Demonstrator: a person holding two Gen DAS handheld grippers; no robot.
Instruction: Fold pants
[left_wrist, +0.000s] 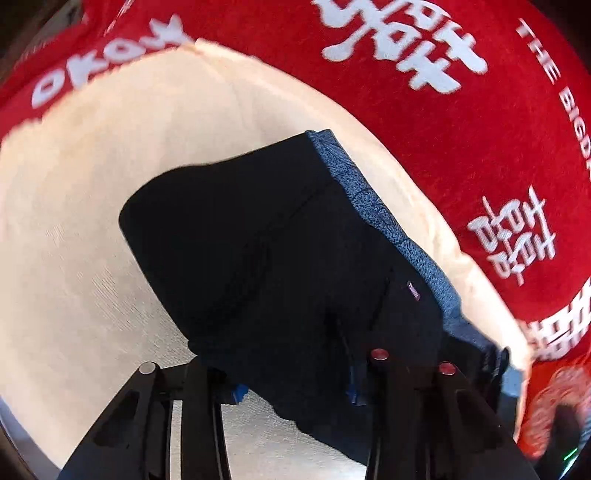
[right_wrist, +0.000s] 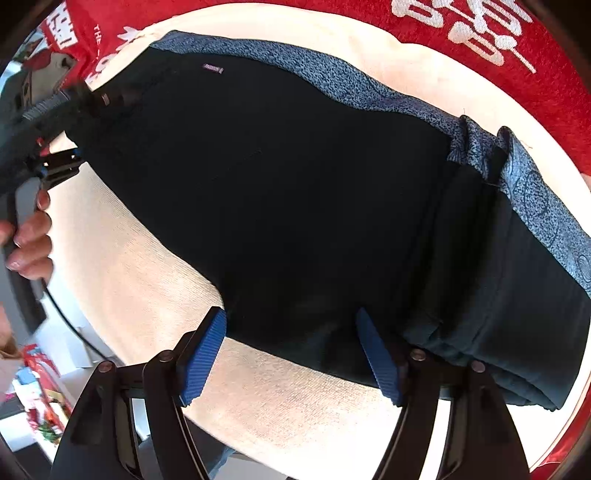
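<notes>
Since the pants (right_wrist: 295, 192) lie limp and soft on the cream cloth (right_wrist: 140, 273), I'd grab doubled edges; my left gripper (left_wrist: 295, 391) pinches their edge, my right gripper (right_wrist: 291, 354) gapes, straddling the near hem.

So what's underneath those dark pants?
The pants lie on a cream cloth, which sits on a red blanket with white lettering. Whatever is directly beneath the pants, or under the cream cloth, is covered and can't be seen.
</notes>
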